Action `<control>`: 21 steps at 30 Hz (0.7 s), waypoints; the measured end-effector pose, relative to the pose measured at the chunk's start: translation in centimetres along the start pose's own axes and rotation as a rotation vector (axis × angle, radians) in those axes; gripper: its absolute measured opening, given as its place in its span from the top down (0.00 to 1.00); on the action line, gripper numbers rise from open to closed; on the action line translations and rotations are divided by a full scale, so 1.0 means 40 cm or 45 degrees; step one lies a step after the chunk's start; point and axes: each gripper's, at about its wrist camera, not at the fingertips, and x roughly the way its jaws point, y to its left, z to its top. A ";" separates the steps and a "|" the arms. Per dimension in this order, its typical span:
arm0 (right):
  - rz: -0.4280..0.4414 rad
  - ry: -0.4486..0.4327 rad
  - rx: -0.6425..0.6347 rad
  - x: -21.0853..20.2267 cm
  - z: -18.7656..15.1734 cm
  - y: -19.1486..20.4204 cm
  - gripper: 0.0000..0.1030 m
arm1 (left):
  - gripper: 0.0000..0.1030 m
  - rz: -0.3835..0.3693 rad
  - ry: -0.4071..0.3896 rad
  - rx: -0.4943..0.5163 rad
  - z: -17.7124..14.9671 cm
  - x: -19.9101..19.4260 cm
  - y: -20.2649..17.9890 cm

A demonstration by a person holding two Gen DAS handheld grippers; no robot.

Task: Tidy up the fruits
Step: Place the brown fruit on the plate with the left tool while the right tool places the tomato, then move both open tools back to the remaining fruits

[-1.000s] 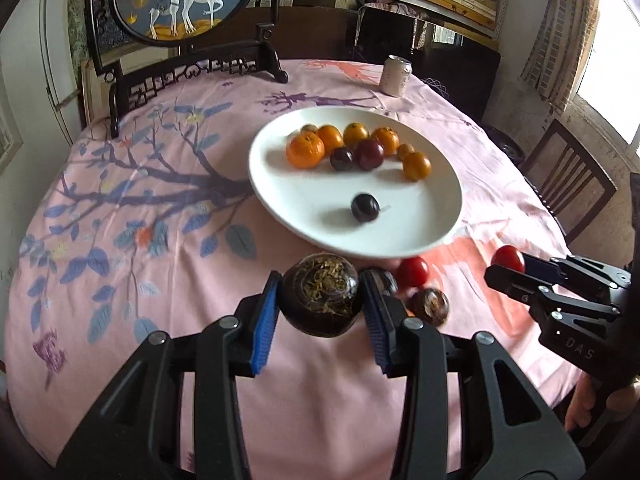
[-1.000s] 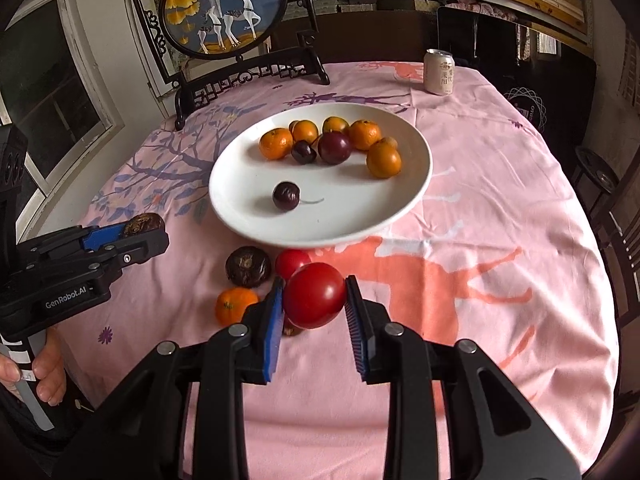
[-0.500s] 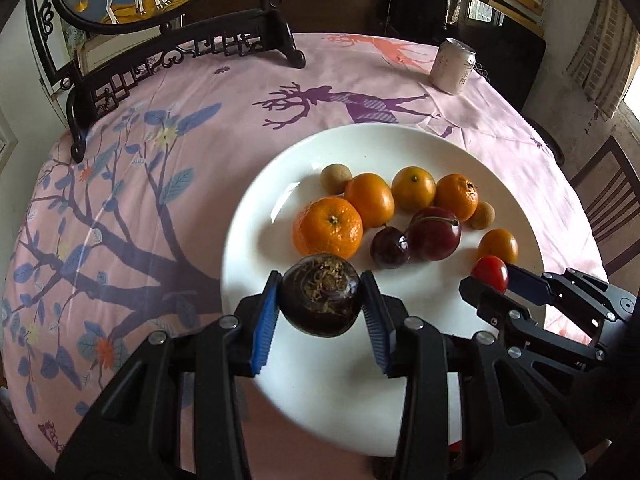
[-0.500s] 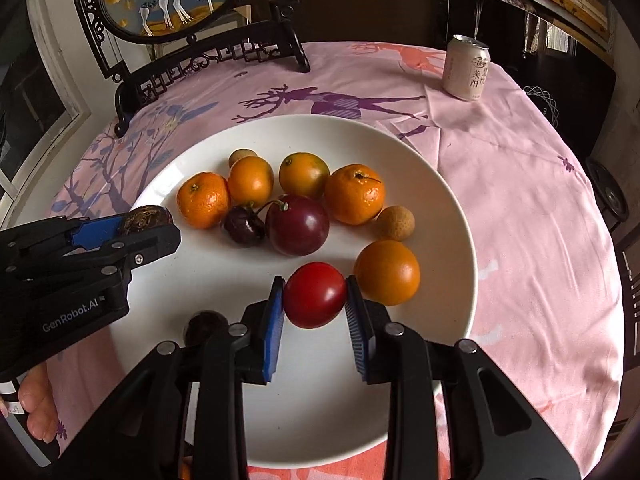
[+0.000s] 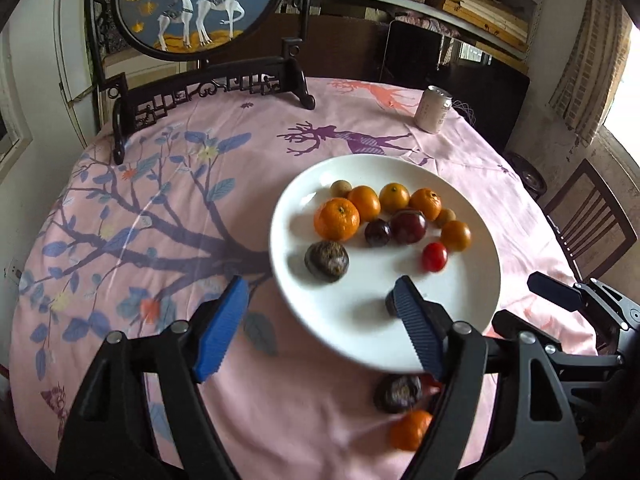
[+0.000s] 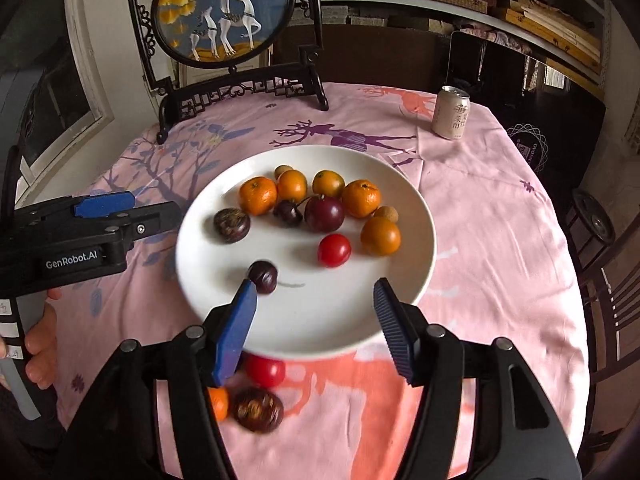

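Fruit sorting, white plate (image 6: 416,276) on pink-clothed table (image 5: 168,264).

- Left tool (image 5: 320,320): jaws opening, nothing between them; released.
- Right tool (image 6: 316,320): jaws opening, nothing between them; released.
- Dark mottled fruit (image 5: 326,261): lying on the plate, just below the front mandarin (image 5: 337,218).
- Red tomato (image 6: 334,250): on the plate, near the lone orange (image 6: 380,236).
- On plate besides: a row of mandarins and oranges, two dark plums, two small tan fruits, one small dark fruit near the front rim.
- Off plate, on the cloth in front of the rim: second red tomato (image 6: 265,370), second dark mottled fruit (image 6: 258,409), small orange (image 6: 218,403), partly hidden by the right tool's blue pad.

Step in hand, as judged: clearing away after release, then fetching the three loose fruits. Advice: lift both tools clear before sweeping sideways, so pads do not nudge the round fruit and set it rolling. Take the tomato and the mottled fruit one per tool; they lie close together, so approach from opposite sides. Close gently on the soft tomato.
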 end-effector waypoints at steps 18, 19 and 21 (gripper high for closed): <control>-0.017 0.149 -0.049 -0.012 -0.233 0.080 0.41 | 0.24 -0.015 0.062 -0.024 -0.260 -0.091 0.031; -0.019 0.162 -0.058 0.002 -0.238 0.082 0.41 | 0.24 -0.013 0.064 -0.030 -0.262 -0.093 0.036; -0.027 0.178 -0.069 0.029 -0.242 0.084 0.40 | 0.24 -0.007 0.063 -0.035 -0.267 -0.097 0.045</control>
